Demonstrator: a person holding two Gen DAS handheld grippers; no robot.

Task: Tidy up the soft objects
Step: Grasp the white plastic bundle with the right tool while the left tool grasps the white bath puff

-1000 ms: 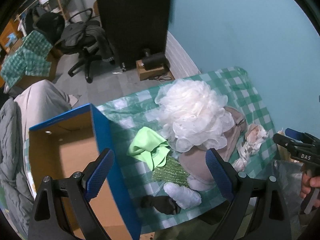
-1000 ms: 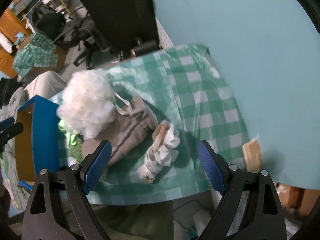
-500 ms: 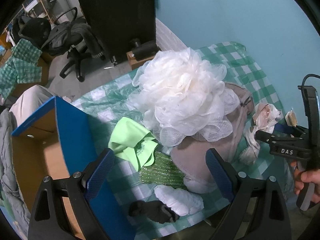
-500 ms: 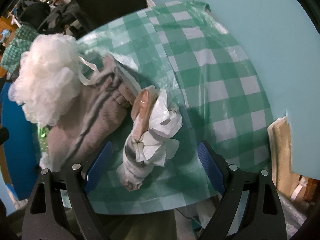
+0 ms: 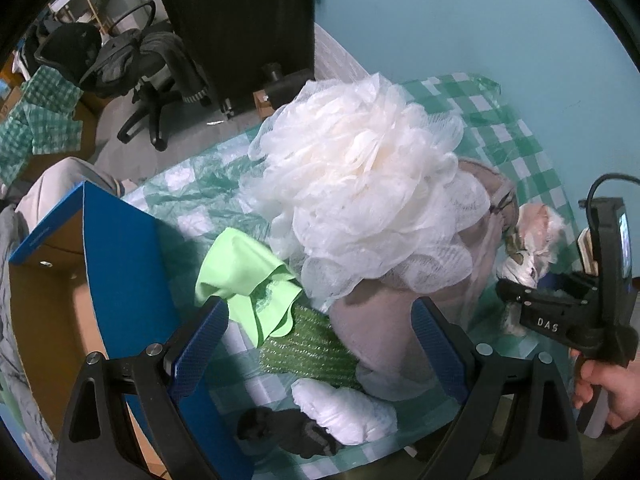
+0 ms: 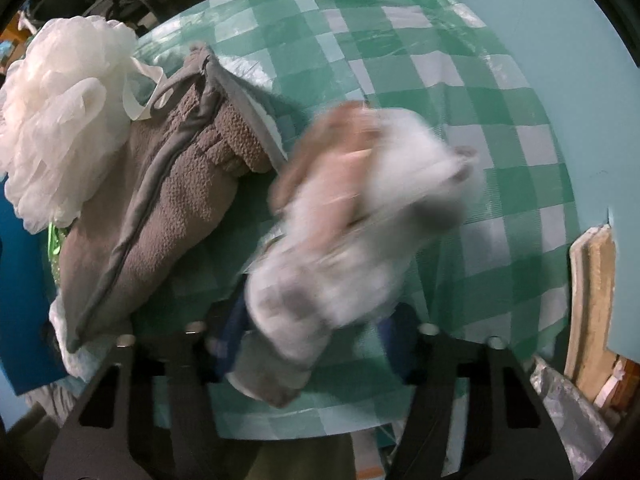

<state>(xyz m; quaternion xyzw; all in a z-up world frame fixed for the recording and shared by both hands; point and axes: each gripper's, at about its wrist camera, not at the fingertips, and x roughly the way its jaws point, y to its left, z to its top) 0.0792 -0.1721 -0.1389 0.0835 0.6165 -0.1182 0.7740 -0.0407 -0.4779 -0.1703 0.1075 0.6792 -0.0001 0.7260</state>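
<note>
Sock bundle [image 6: 352, 232], white-grey with a tan end, lies on the checked desk [image 6: 500, 128] just right of the brown towel [image 6: 160, 208]. Long axis runs diagonally in the right wrist view: tan end up and away, grey end down toward the camera. Blurred, so detail is poor.

Open cloth to the right of the bundle up to the desk edge by the teal wall [image 6: 580, 40]; left side is crowded: towel touching or nearly, white mesh sponge [image 5: 360, 184] sitting on the towel. Blue box [image 5: 128, 280] stands at the left desk edge, open top, beside a green cloth [image 5: 248, 272] and green mesh pad [image 5: 308, 344].

Right gripper [image 6: 312, 344]: fingers closing, bundle's near end between them; contact not clear through the blur.

Left gripper [image 5: 320, 344]: fingers wide apart, nothing held, hovering over the green pad and towel end.
</note>
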